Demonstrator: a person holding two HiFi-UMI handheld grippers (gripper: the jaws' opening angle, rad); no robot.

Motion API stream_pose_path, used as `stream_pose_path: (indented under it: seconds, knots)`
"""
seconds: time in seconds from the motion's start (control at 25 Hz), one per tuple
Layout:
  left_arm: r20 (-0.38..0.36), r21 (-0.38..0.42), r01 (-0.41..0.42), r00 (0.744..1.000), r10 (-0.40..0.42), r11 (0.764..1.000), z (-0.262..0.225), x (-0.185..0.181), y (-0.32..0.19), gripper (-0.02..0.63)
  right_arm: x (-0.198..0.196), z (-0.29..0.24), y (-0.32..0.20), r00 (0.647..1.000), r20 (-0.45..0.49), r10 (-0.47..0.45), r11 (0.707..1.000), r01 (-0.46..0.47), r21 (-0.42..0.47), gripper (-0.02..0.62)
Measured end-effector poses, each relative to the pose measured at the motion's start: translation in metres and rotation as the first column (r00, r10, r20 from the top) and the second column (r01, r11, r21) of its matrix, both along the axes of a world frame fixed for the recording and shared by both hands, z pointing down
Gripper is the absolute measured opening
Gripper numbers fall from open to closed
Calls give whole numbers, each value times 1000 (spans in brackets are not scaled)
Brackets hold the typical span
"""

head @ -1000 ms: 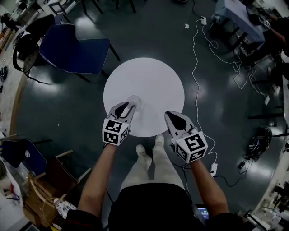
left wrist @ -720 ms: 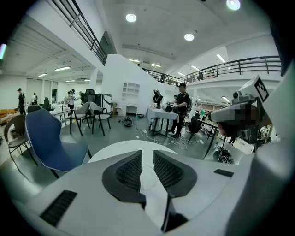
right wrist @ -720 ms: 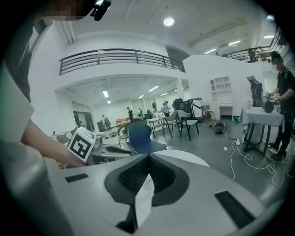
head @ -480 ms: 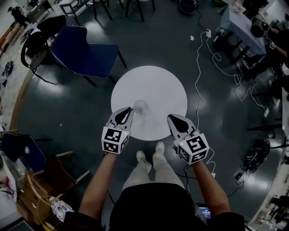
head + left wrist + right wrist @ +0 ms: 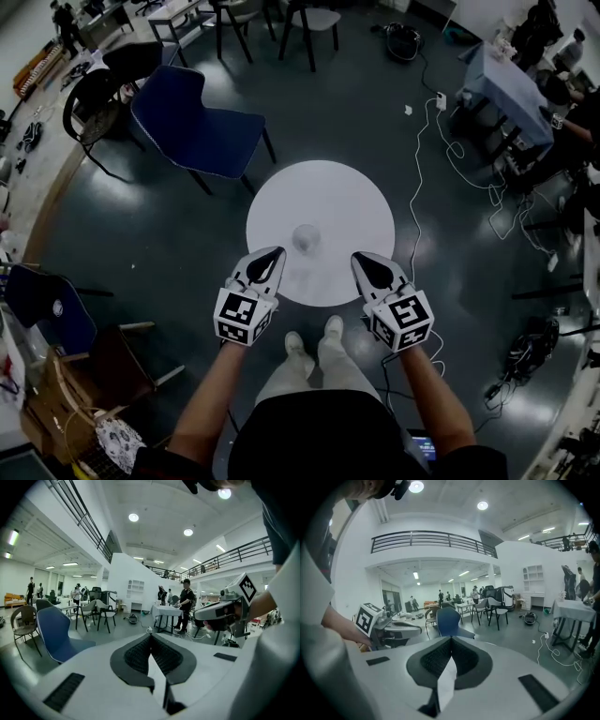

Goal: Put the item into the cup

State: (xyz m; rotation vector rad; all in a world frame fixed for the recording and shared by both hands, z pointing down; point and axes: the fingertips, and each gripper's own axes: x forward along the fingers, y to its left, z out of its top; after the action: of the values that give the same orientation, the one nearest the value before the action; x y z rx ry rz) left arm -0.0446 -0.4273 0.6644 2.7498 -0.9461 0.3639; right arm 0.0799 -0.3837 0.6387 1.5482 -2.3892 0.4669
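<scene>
Nearest you, the left gripper [image 5: 273, 255] has just closed its jaws on nothing; the right gripper [image 5: 362, 261] is likewise pressed together and empty. Just beyond and between them, the cup [image 5: 307, 237] stands on the round table [image 5: 347, 197]. It looks clear, light and probably slippery, so grip its wall gently. The item cannot be made out.

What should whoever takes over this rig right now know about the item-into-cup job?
Left claw: shut, jaws just closed, nothing between them.
Right claw: shut, empty.
Both hang over the near edge of the round white table.
Cup: on the table, just beyond and between the claws, touched by neither.
Done: no loose item shows on the table or in a claw, so it is probably in the cup, though the cup's inside is too small to tell.
Left: check the cup.
</scene>
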Motion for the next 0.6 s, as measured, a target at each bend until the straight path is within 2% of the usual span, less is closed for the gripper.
stream_pose_path:
  seconds: [0.2, 0.44, 0.6]
  knots:
    - [-54, -5, 5, 999, -6, 1000, -33, -24, 23, 17, -23, -31, 9, 1000, 1, -17, 999, 17, 33, 17]
    - [-59, 41, 0, 998, 2, 999, -66, -34, 38, 17, -33, -64, 17, 1000, -3, -27, 997, 27, 78, 17]
    - [-97, 53, -6, 995, 12, 999, -97, -35, 40, 17, -39, -90, 14, 999, -10, -36, 994, 36, 100, 17]
